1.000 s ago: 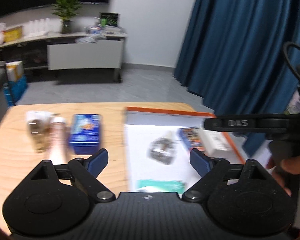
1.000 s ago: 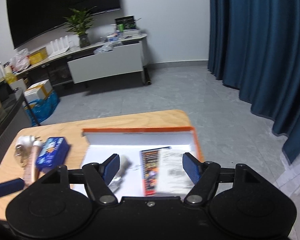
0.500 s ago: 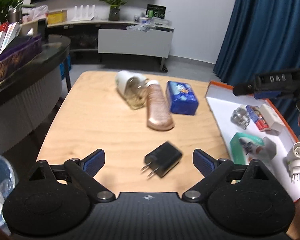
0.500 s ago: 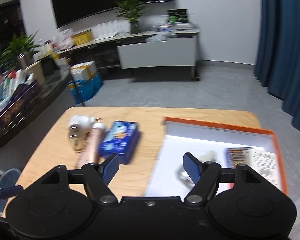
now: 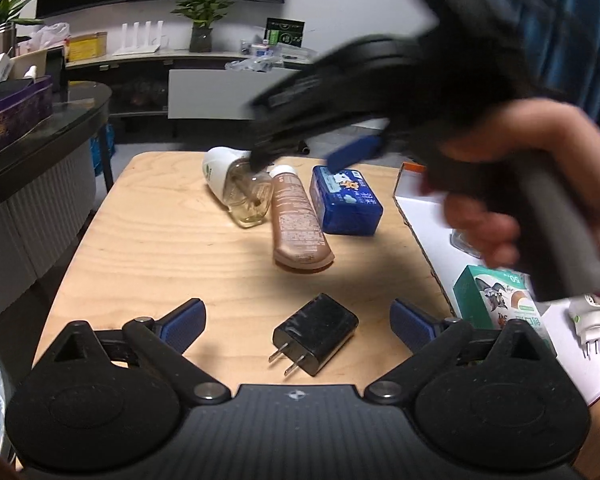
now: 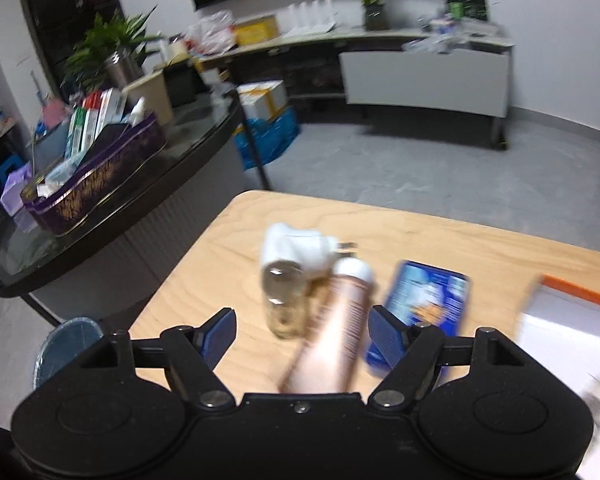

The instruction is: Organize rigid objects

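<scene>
My left gripper (image 5: 298,322) is open, low over the wooden table (image 5: 160,248), with a black plug adapter (image 5: 315,335) lying between its fingers. Beyond lie a brown tube (image 5: 298,224), a clear bottle with a white plug-in head (image 5: 238,192) and a blue box (image 5: 345,200). My right gripper (image 6: 302,334) is open and empty above the brown tube (image 6: 332,328), with the bottle (image 6: 286,280) and blue box (image 6: 424,300) just beyond. It crosses the left wrist view (image 5: 356,148), blurred.
An orange-edged white tray (image 5: 420,204) at the table's right holds a green carton (image 5: 500,300), a white plug (image 5: 586,314) and a clear item partly hidden by my hand. A dark counter (image 6: 100,216) with a purple basket stands left of the table.
My right gripper has swung left from the tray to above the tube and bottle. My left gripper has dropped closer to the black adapter.
</scene>
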The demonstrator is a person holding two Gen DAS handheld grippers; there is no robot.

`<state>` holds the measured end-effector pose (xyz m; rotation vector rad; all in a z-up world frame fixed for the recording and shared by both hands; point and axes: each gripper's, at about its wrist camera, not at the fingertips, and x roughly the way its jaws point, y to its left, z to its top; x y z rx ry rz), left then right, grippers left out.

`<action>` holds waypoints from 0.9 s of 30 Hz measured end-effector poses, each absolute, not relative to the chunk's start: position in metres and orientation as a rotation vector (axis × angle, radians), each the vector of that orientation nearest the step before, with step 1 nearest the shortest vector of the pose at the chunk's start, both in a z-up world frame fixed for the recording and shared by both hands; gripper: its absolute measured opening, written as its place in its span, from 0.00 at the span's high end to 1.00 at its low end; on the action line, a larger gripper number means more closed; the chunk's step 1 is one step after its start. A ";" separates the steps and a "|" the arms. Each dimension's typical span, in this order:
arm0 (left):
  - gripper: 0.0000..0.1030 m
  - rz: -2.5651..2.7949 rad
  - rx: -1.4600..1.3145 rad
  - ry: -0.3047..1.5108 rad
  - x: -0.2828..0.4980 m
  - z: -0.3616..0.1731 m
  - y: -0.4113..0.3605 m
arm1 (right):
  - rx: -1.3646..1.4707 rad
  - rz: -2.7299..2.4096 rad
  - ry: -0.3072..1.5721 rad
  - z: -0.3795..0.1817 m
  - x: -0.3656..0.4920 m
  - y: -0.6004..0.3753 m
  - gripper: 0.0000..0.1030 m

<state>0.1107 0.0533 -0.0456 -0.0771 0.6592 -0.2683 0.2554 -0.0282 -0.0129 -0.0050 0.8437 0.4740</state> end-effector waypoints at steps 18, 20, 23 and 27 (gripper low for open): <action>0.01 -0.269 -0.091 0.641 0.117 -0.052 0.062 | -0.095 0.484 0.843 -0.047 0.289 0.016 0.58; 0.01 -0.280 -0.074 0.634 0.117 -0.053 0.059 | -0.064 0.496 0.811 -0.036 0.281 0.005 0.60; 0.01 -0.307 -0.045 0.623 0.115 -0.053 0.055 | -0.012 0.489 0.774 -0.020 0.272 -0.017 1.00; 0.01 -0.325 -0.020 0.646 0.118 -0.059 0.049 | 0.017 0.529 0.799 -0.012 0.261 -0.042 0.99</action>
